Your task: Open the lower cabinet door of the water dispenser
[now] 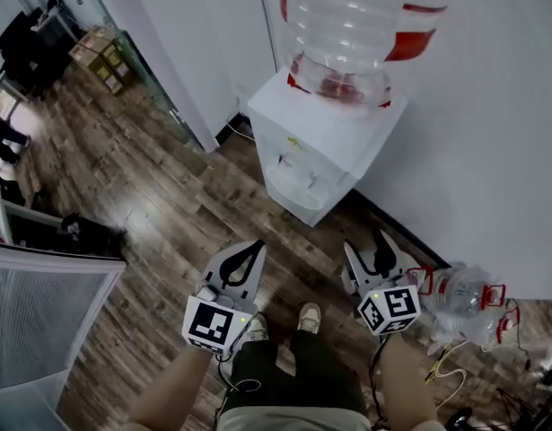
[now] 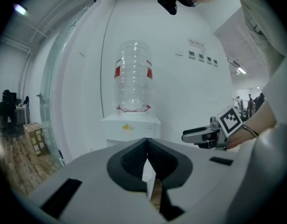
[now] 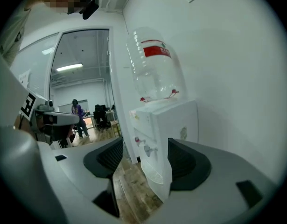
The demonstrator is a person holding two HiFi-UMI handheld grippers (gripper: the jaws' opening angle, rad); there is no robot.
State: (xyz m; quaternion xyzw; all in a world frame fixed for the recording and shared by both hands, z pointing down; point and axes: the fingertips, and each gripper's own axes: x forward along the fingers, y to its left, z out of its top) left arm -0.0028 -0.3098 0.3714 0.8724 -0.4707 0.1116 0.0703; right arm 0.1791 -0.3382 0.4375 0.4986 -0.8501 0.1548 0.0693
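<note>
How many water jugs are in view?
2. An inverted jug sits on the water dispenser; a second jug is on the floor by the wall, at the head view's lower right. More could be outside the frames.

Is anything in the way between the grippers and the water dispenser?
Nothing visible. Only bare wooden floor lies between the water dispenser and the left gripper and right gripper. A spare bottle lies off to the right, by the wall.

We held our forearms out side by side; the left gripper (image 1: 256, 246) had its jaws together, the right gripper (image 1: 366, 244) had them apart, empty.
</note>
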